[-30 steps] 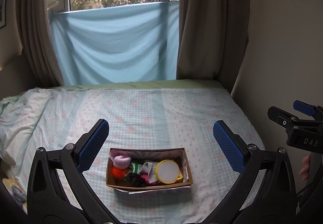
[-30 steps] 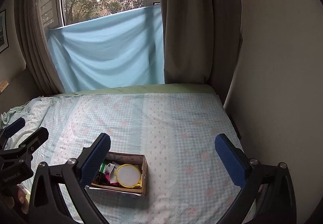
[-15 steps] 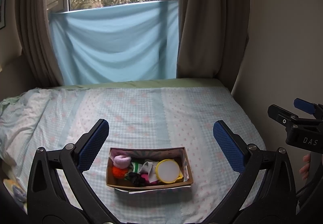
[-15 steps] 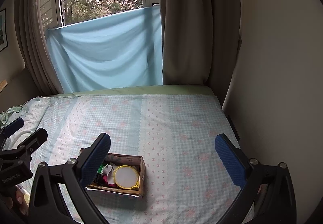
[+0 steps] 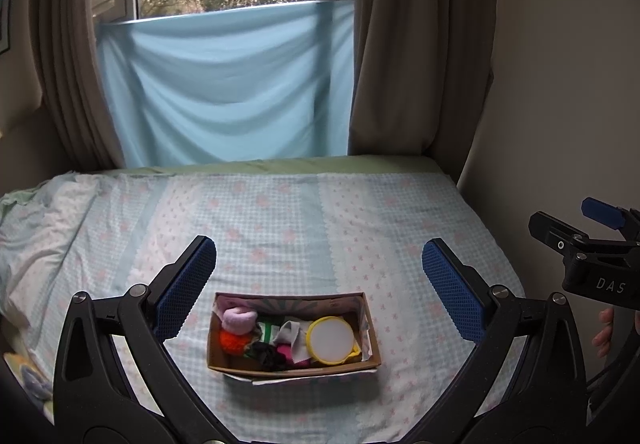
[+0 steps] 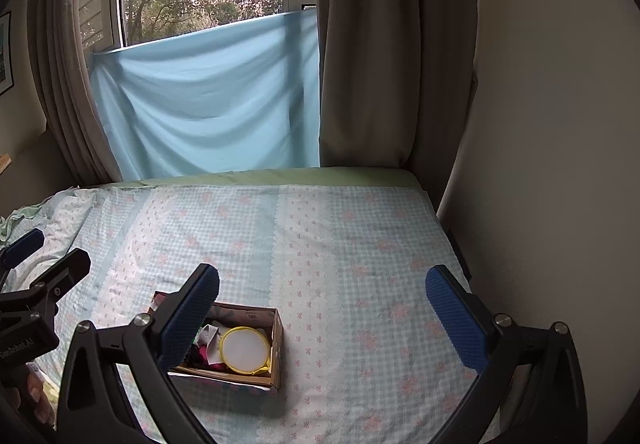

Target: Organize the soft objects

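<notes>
Cardboard box (image 5: pixel 294 366) of soft things lying on the bed (image 5: pixel 280 228); left gripper (image 5: pixel 320 284) and right gripper (image 6: pixel 322 302) hovering above it, jaws spread wide, grasping nothing

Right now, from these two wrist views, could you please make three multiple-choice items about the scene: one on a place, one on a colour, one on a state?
1. Where does the cardboard box stand?
A. on the bed sheet
B. on the window sill
C. on the floor

2. What colour is the rim of the round hoop in the box?
A. red
B. yellow
C. black

3. How are the jaws of the left gripper and right gripper?
A. both shut on cloth
B. left shut, right open
C. both open and holding nothing

Answers:
1 A, the box rests on the checked sheet in both views.
2 B, the hoop has a yellow ring around a white centre.
3 C, in each wrist view the blue pads stand wide apart, with only the bed and the box between them.
</notes>
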Tool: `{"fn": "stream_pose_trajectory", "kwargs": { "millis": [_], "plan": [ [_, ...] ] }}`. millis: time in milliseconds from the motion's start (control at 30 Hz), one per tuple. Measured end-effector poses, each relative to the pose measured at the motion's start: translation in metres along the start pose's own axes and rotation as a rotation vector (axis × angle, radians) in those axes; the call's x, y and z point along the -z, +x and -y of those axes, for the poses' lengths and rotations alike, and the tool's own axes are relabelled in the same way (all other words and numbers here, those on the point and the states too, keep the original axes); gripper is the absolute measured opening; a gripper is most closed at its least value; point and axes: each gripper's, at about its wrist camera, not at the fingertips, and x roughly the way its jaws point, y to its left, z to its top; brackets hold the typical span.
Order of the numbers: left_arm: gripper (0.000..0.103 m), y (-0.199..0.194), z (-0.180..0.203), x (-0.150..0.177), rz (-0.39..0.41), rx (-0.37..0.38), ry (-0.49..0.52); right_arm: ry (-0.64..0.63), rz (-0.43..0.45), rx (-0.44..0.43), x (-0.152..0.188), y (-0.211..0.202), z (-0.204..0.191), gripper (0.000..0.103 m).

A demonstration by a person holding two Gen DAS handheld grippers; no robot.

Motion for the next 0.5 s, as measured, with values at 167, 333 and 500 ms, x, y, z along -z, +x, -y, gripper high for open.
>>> {"fn": "stream_pose_trajectory", "kwargs": {
  "millis": [167,333,500],
  "plan": [
    [0.103,0.0004,-0.0008,-0.0004,0.001,-0.002,0.0,0.0,-0.001,-0.001,-0.0003,-0.0001,-0.0005,0.103],
    [0.103,0.0019,-0.0019,-0.0016,0.002,-0.004,-0.005,0.001,0.0,0.001,-0.0005,-0.0001,-0.0004,0.103],
    [0.103,0.0038,-0.0024,-0.0014,0.003,-0.018,-0.005,0.001,-0.001,-0.001,-0.0007,0.0,-0.0002,0.103]
  ]
}}
